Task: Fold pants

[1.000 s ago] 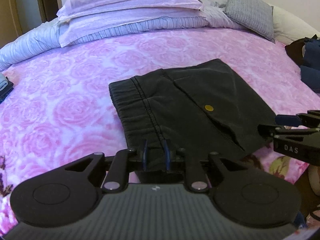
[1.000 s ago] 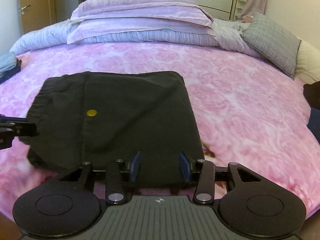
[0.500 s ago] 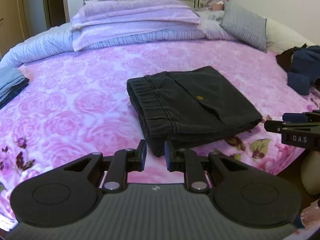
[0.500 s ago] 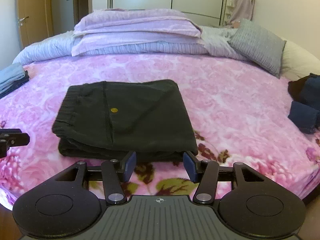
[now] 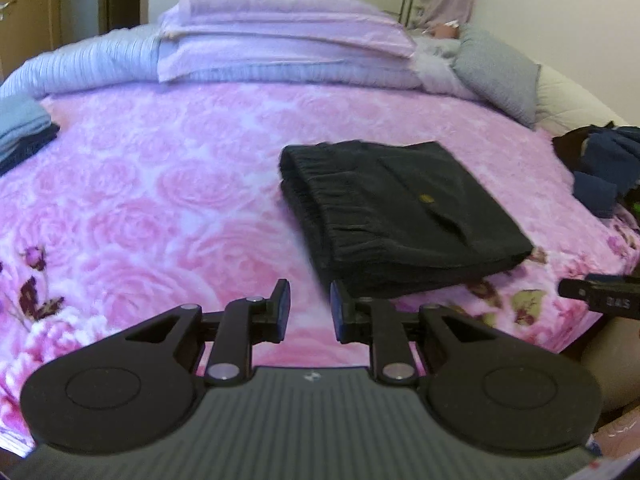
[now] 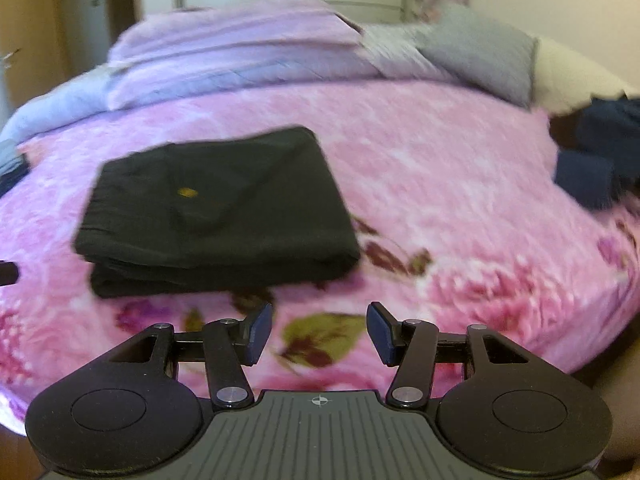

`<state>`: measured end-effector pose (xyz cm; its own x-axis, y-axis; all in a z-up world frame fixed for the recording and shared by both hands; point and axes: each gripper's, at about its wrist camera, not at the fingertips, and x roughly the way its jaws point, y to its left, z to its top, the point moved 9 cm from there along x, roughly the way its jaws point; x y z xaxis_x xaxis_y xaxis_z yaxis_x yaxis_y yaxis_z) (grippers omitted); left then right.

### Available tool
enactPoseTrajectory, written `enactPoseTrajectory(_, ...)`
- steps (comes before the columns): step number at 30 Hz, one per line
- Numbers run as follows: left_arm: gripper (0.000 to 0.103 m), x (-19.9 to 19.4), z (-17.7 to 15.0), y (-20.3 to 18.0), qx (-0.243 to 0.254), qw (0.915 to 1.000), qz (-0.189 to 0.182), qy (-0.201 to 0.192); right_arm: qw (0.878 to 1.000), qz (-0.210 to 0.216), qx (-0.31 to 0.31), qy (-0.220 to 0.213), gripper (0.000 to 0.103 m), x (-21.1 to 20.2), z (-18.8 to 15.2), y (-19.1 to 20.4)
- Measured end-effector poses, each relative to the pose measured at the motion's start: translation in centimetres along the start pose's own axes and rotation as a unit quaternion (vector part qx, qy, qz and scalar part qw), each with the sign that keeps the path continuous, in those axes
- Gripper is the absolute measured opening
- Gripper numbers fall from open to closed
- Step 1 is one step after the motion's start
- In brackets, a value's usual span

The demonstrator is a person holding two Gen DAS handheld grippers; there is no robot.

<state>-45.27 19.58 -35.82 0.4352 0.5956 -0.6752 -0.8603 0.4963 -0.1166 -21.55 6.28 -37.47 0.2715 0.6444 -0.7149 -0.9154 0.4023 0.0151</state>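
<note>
Pants (image 5: 404,216): folded black bundle I see lying on the pink bedspread (image 5: 160,208), near its front edge.
Right gripper (image 6: 318,334): my fingers apart, just been widening, nothing between them.
Left gripper (image 5: 308,310): my fingers slightly apart, empty, beside the bundle.

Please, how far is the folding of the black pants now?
Done, as it looks: the black pants lie in a compact folded stack on the pink bedspread. In hand: nothing; the left gripper and right gripper are both open and empty, off the fabric. Left: perhaps only putting the stack away.
</note>
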Motion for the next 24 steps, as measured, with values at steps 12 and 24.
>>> enactPoseTrajectory(12, 0.034, 9.4, 7.3, 1.1, -0.059, 0.9956, -0.070, 0.018, 0.993, 0.094, 0.057, -0.044, 0.050, 9.6, 9.1, -4.3)
enactPoseTrajectory(24, 0.074, 16.7, 3.4, 4.4, -0.359, 0.9000, -0.207, 0.136, 0.930, 0.295, 0.181, 0.121, 0.067, 17.7, 11.5, -6.7)
